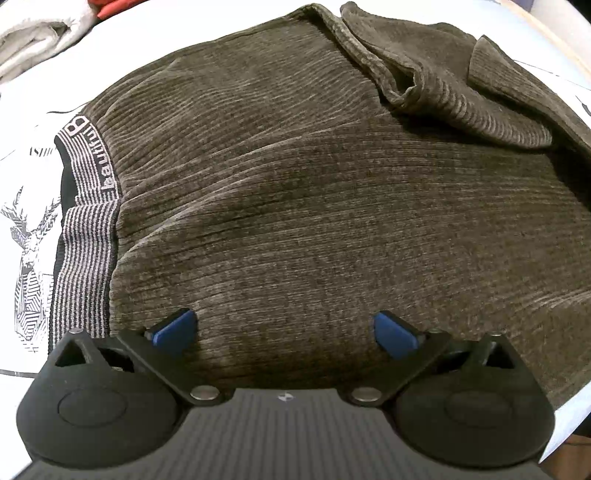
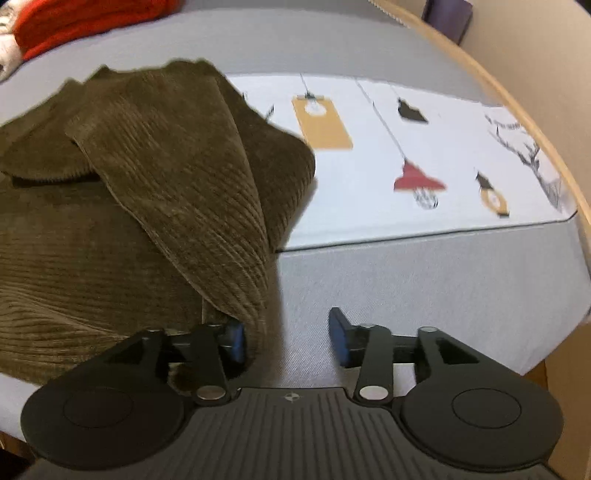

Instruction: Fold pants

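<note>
Across the middle of the left wrist view lies one pair of brown corduroy pants (image 1: 314, 192), spread on a white printed cloth (image 1: 26, 177) with a deer drawing at the left edge of the frame. Its striped elastic waistband (image 1: 86, 206) — lettered, grey and dark — runs down the left side, and two loose leg ends (image 1: 424, 74) lie bunched at the upper right. At the bottom, the left gripper (image 1: 286, 328) hovers over the ribbed fabric with its two blue pads wide apart, holding nothing. In the right wrist view the same pants (image 2: 110, 206) fill the left half, one leg flap (image 2: 192, 192) draped down toward the right gripper (image 2: 286, 336). Its pads also stand apart — the left pad touches the flap's edge, the other is over grey sheet (image 2: 424, 280). One red garment (image 2: 85, 22) sits at the upper left.
</note>
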Motion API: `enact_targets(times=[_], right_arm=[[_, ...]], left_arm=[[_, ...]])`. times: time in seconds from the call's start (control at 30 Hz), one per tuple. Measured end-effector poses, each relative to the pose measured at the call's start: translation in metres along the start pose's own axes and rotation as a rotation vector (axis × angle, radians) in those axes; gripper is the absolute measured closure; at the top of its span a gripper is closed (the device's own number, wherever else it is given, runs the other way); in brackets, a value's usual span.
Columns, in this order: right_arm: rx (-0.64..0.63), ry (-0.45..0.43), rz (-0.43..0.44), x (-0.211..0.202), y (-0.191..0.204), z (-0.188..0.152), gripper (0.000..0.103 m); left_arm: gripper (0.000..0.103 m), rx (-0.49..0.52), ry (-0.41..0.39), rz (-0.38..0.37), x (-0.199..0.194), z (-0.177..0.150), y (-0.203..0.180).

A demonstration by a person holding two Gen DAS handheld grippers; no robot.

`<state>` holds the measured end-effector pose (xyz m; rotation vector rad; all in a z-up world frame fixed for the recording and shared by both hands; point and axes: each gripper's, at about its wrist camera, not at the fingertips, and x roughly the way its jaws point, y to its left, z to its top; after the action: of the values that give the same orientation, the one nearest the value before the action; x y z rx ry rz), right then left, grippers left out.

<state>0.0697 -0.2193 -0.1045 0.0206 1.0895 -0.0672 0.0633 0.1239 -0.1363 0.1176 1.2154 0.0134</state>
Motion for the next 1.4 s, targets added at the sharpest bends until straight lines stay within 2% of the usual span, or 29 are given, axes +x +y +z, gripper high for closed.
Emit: enact_targets(times=[0.17,0.27,0.37,0.4,0.5,0.6,0.8,0.97,1.0,1.07,1.1,1.13,1.17,1.23,1.3,1.4], right_arm=[[0.032,-0.044,0.049,-0.040,-0.005,0.032,0.046],[-0.022,-0.138,0.004,-0.061,0.010,0.055,0.047],[-0.049,-0.242,-0.052,-0.064,0.023,0.075,0.045],[-0.050,-0.268,-0.031,-0.059,0.030,0.080,0.045],[-0.094,-0.266,0.080,-0.035,0.056,0.092,0.045],[-0.252,-0.264,0.132,-0.003,0.100,0.093,0.045],[-0.532,-0.309,0.132,0.033,0.171,0.093,0.045],[-0.659,-0.251,0.035,0.065,0.190,0.093,0.048],[-0.652,-0.255,0.028,0.066,0.187,0.096,0.053],[-0.591,-0.253,0.080,0.063,0.176,0.106,0.071],[-0.552,-0.261,0.098,0.058,0.169,0.110,0.086],[-0.513,-0.281,0.090,0.053,0.161,0.113,0.091],[-0.470,-0.304,0.075,0.047,0.153,0.116,0.095],[-0.317,-0.332,0.079,0.034,0.117,0.128,0.095],[-0.112,-0.356,0.074,0.020,0.062,0.136,0.096],[0.205,-0.386,0.003,0.001,-0.035,0.129,0.096]], left_arm=[[0.000,0.000,-0.011,0.000,0.002,0.000,0.002],[0.000,0.002,-0.011,0.002,0.002,-0.001,0.001],[0.000,0.004,-0.012,0.004,0.002,-0.001,0.000],[0.000,0.004,-0.012,0.002,0.002,-0.001,0.000],[0.000,0.005,-0.010,0.002,0.002,-0.001,-0.001],[0.000,0.008,-0.016,-0.001,0.002,-0.001,0.000],[0.000,0.027,-0.035,-0.030,0.005,-0.002,0.004],[0.000,0.034,-0.038,-0.033,0.007,0.000,0.003],[0.000,0.037,-0.040,-0.035,0.008,0.001,0.004],[0.000,0.041,-0.044,-0.037,0.009,0.003,0.003],[0.000,0.040,-0.044,-0.036,0.011,0.005,0.003],[0.000,0.040,-0.043,-0.035,0.011,0.006,0.003],[0.000,0.039,-0.041,-0.033,0.011,0.007,0.003],[0.000,0.037,-0.041,-0.030,0.012,0.007,0.003],[0.000,0.039,-0.044,-0.030,0.012,0.007,0.003],[0.000,0.036,-0.049,-0.029,0.011,0.005,0.002]])
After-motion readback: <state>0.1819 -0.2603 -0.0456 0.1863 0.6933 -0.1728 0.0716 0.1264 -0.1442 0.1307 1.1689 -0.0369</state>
